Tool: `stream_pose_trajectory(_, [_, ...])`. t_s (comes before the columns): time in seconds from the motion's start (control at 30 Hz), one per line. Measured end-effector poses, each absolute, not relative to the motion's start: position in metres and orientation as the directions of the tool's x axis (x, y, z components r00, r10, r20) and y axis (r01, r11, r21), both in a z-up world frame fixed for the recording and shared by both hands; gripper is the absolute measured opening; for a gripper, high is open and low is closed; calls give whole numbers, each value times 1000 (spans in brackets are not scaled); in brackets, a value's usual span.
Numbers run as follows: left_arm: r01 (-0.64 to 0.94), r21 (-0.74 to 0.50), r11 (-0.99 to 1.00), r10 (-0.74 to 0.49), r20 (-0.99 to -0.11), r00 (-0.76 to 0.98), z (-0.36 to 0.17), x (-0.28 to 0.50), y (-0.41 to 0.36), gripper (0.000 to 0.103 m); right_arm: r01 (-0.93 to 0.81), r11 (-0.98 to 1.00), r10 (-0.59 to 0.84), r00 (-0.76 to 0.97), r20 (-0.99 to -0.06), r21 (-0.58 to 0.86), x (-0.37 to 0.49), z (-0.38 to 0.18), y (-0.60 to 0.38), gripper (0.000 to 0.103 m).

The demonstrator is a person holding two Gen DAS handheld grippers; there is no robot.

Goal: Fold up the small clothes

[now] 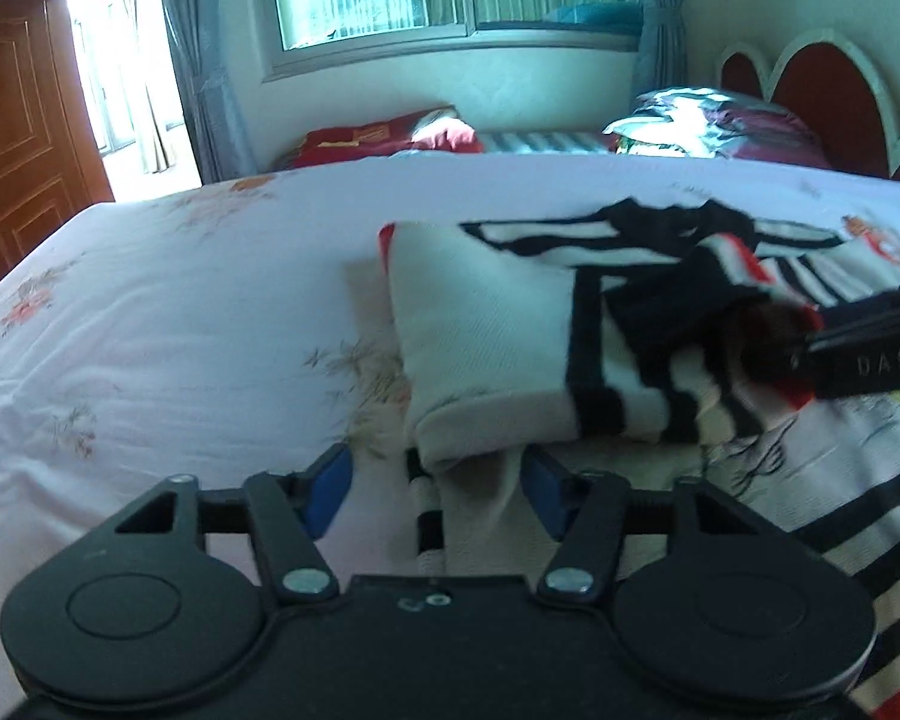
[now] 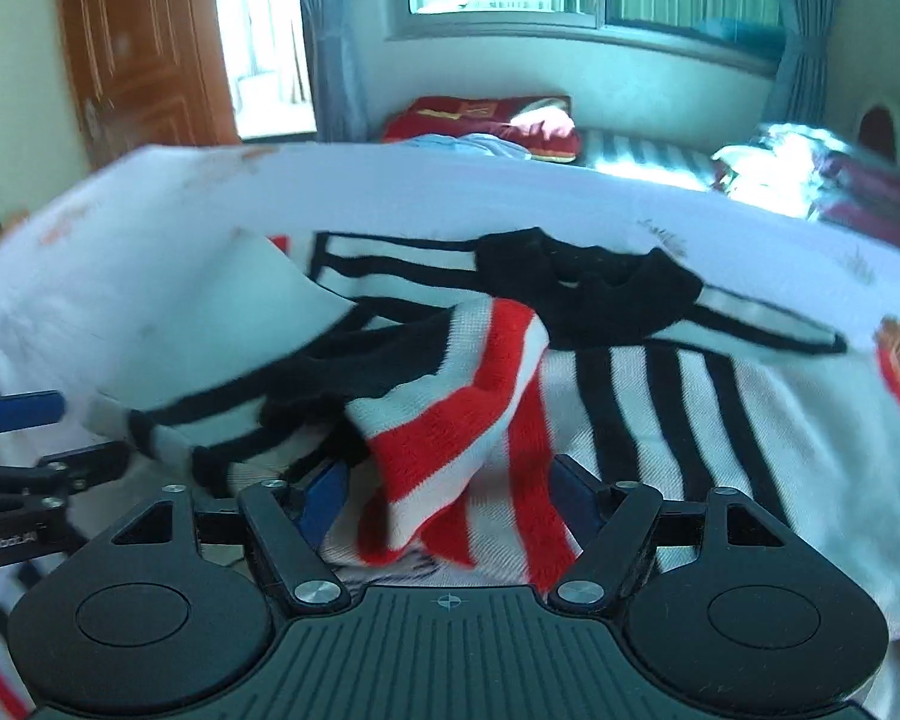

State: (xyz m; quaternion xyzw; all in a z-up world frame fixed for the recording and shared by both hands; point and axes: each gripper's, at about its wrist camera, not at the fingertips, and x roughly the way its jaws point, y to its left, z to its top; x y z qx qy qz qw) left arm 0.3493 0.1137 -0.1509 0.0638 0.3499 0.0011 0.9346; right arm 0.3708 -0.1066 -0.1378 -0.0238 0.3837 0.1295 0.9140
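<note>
Striped sweater [image 2: 660,408] lies on the bed [image 1: 150,300], partly folded, its long axis running 9 to 3 o'clock. Left claw [image 1: 438,480] stands spread astride the white folded edge at 12 o'clock, not pressing it. Right claw [image 2: 450,492], also spread, straddles the red-striped fold; both are equally near.

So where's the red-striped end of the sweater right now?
In the right wrist view, the red-striped end drapes between the right gripper fingers, on the sweater.
</note>
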Motion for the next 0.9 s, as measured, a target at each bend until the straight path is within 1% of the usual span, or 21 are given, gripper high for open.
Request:
stream_pose_trajectory(0.03, [36,117,992,50,-652,757,-153,352,114,47,-254,966,214,680,-701,49,372,-139,-106,68])
stream_pose_trajectory(0.07, [29,108,994,47,-644,763,-155,356,113,45,-251,967,217,688,-693,53,374,-138,-107,56])
stream_pose_trajectory(0.1, [22,102,994,48,-638,769,-156,360,113,44,-246,967,220,689,-691,62,375,-135,-109,27])
stream_pose_trajectory(0.13, [11,101,995,55,-629,776,-157,362,112,40,-233,970,219,694,-686,73,377,-132,-113,20])
stream_pose_trajectory(0.17, [-2,99,995,63,-622,781,-157,365,112,35,-212,973,215,710,-671,88,380,-128,-119,18])
stream_pose_trajectory(0.2, [-13,85,996,63,-620,782,-157,366,115,31,-186,977,206,723,-659,101,380,-123,-127,8])
stream_pose_trajectory(0.23, [-17,65,998,54,-627,778,-158,367,117,24,-157,979,202,733,-650,127,380,-119,-137,8])
stream_pose_trajectory(0.27, [-21,58,998,53,-630,775,-159,368,118,22,-111,979,197,743,-639,173,382,-113,-152,8])
stream_pose_trajectory(0.33, [-14,70,997,55,-633,773,-164,367,115,21,-26,973,170,748,-642,228,382,-113,-180,7])
stream_pose_trajectory(0.4, [-24,57,998,55,-635,770,-165,367,116,20,43,965,155,705,-693,259,383,-124,-202,6])
stream_pose_trajectory(0.47, [-29,45,999,51,-638,768,-165,368,116,20,55,955,184,657,-731,290,383,-138,-215,7])
stream_pose_trajectory(0.53, [-20,48,999,46,-636,770,-163,367,115,19,74,949,184,660,-728,306,378,-141,-221,9])
stream_pose_trajectory(0.57, [-11,55,998,43,-634,772,-162,365,114,19,76,948,185,661,-727,310,377,-141,-223,11])
stream_pose_trajectory(0.63, [5,65,998,37,-636,771,-160,363,114,19,92,942,181,670,-720,322,377,-139,-227,28])
stream_pose_trajectory(0.67, [9,67,998,36,-640,768,-160,362,114,19,102,941,173,673,-720,321,378,-139,-229,30])
stream_pose_trajectory(0.77, [10,66,998,35,-645,764,-158,363,114,20,116,924,196,675,-711,364,373,-138,-241,31])
stream_pose_trajectory(0.83, [7,67,998,38,-647,762,-160,364,113,20,107,928,199,669,-716,357,374,-140,-241,30])
stream_pose_trajectory(0.87, [8,71,997,40,-647,761,-161,364,112,20,98,930,203,669,-715,355,374,-140,-240,29])
stream_pose_trajectory(0.9, [10,76,997,42,-647,762,-162,363,111,20,91,929,209,670,-713,358,373,-140,-240,21])
